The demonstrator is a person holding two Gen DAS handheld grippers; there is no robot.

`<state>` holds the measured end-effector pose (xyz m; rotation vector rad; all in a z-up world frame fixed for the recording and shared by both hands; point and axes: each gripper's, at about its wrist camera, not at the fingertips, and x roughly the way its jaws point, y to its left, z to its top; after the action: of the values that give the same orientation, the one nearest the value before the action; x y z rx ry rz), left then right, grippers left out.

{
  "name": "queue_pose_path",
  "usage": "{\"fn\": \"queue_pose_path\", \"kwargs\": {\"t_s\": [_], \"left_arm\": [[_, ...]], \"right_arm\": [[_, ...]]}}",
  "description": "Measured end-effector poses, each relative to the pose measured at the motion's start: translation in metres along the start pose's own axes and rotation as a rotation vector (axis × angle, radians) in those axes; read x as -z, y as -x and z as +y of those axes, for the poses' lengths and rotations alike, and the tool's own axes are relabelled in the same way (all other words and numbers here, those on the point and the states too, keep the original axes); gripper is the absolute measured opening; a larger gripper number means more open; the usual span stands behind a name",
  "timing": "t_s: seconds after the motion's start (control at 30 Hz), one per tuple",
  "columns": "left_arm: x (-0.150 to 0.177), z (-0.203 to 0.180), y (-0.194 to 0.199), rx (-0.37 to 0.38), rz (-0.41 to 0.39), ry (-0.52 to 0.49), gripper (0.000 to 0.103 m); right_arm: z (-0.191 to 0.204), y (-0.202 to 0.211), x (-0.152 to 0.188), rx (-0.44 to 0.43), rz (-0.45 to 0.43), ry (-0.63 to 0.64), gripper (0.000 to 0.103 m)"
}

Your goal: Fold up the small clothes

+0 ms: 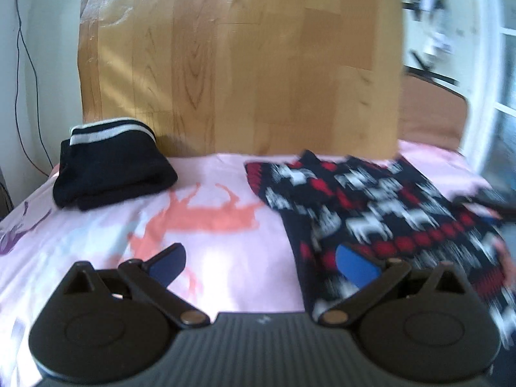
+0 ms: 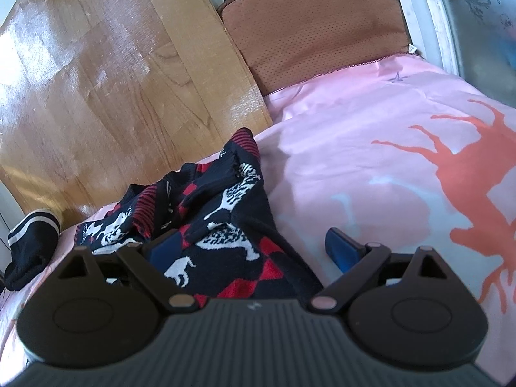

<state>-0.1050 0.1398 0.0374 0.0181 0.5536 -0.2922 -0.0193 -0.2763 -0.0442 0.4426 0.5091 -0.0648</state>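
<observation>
Two garments lie on the pink bed cover (image 1: 225, 258): a patterned knit garment (image 1: 371, 213) in navy, red and white, spread near the wooden board (image 1: 242, 64), and a dark folded garment (image 1: 109, 174) with white stripes, set well apart toward the far left corner.

Left tool (image 1: 261, 266): released, jaws spread wide, holding nothing. One blue pad overlaps the near edge of the knit in view; the other sits over bare cover. Contact with the cloth cannot be confirmed, as this view is blurred.

Right tool (image 2: 251, 246): released, jaws spread wide. The knit garment (image 2: 225, 225) lies bunched between and ahead of the fingers, with a red-striped cuff raised toward the board.

Step in hand, as judged: take hold of the knit for the next fold.

Procedure for a clean result:
1. Seat each tool on an edge or corner, not on the bunched middle.
2. Pinch the knit only; exclude the bed cover.
3. Flatten the bunched area before folding.
4. Keep both grips level so edges meet squarely.

Caution: loose knit may slip or drag.
</observation>
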Motion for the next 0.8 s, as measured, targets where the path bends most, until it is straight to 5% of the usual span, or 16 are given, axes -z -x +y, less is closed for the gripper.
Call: {"fn": "queue_pose_path", "kwargs": {"t_s": [0.27,0.4,0.43,0.63,0.8], "left_arm": [[0.054,0.008,0.048,0.118,0.123,0.032,0.102],[0.067,0.008,0.063,0.221,0.187,0.068,0.099],[0.069,0.008,0.066,0.255,0.205,0.077,0.098],[0.076,-0.009,0.056,0.442,0.343,0.131,0.09],[0.078,-0.015,0.051,0.444,0.356,0.148,0.087]], "right_arm": [[0.0,0.002,-0.001,0.003,0.011,0.006,0.093],[0.003,0.019,0.003,-0.039,0.05,0.035,0.047],[0.005,0.028,0.005,-0.066,0.052,0.048,0.045],[0.02,0.094,0.02,-0.286,0.055,0.231,0.045],[0.011,0.144,0.028,-0.313,0.011,0.376,0.045]]}}
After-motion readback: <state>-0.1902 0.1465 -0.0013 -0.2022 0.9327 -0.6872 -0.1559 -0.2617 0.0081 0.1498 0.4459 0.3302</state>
